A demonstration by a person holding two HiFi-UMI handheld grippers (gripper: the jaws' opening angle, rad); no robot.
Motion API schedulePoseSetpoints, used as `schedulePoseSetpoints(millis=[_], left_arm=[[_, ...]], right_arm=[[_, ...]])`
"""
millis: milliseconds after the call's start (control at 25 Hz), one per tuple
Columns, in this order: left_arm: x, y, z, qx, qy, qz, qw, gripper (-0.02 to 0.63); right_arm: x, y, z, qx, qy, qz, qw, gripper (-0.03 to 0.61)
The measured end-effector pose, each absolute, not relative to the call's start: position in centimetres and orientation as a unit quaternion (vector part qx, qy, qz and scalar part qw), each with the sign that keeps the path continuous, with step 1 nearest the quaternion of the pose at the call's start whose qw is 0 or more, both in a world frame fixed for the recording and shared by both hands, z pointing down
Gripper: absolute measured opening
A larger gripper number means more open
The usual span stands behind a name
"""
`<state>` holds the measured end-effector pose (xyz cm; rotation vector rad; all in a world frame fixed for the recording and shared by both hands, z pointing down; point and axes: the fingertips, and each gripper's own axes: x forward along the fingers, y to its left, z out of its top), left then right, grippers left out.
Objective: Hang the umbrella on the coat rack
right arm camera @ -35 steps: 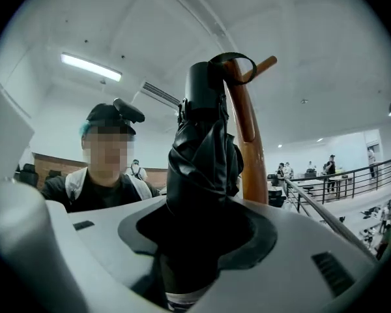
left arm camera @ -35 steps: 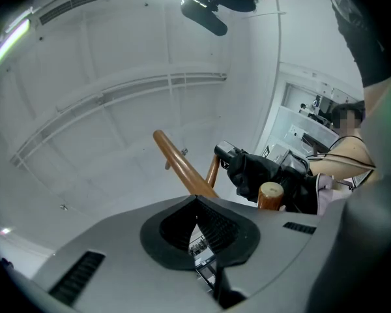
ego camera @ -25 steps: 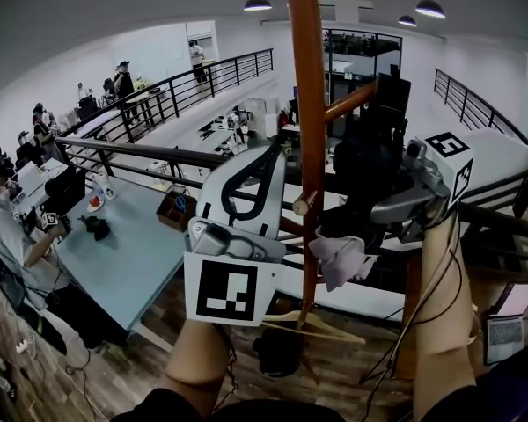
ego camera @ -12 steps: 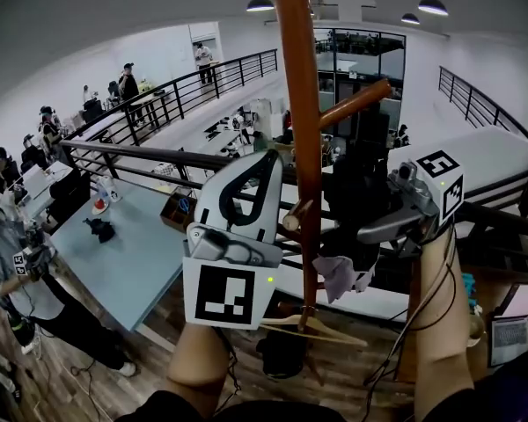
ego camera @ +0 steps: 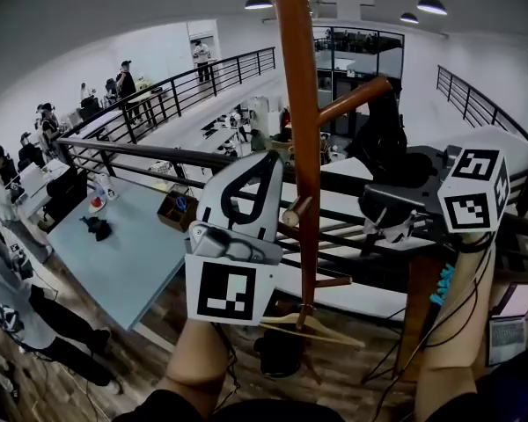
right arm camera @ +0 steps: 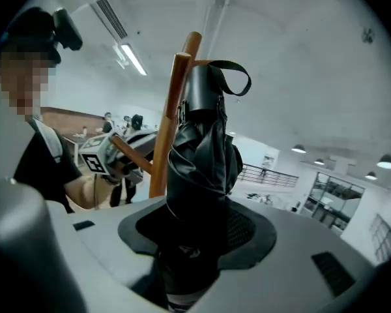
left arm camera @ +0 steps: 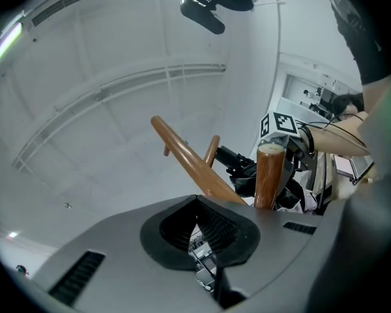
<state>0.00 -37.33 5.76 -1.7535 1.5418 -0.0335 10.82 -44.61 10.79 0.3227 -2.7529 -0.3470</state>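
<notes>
Black folded umbrella [right arm camera: 202,149], clamped in the right tool [right arm camera: 199,232], points lengthwise, strap-first, toward the coat rack [ego camera: 301,148]

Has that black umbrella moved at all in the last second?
Yes. In the head view the umbrella has swung rightward, away from the coat rack's pole.

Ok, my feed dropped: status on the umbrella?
Right tongs shut on folded umbrella, held up beside coat rack. Strap loop on no peg. Left tongs shut, empty. Nothing blocking.
</notes>
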Motion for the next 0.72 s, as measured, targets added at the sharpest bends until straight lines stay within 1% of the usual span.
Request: schedulePoseSetpoints(millis=[160, 480, 720], left_arm=[[0.1, -37.5, 5.5, -0.694, 0.604, -0.01, 0.391, 0.011], [0.0, -37.4, 5.2, -0.701, 0.596, -0.002, 0.391, 0.011], [-1.0, -37.6, 5.2, -0.706, 0.591, 0.004, 0.39, 0.011]], right_arm=[[11.9, -46.1, 10.1, 0.222, -0.937, -0.169, 0.211, 0.218], [12.3, -46.7, 9.3, 0.308, -0.899, -0.2, 0.239, 0.218], [12.5, -47.3, 7.9, 0.402, -0.84, -0.249, 0.265, 0.218]])
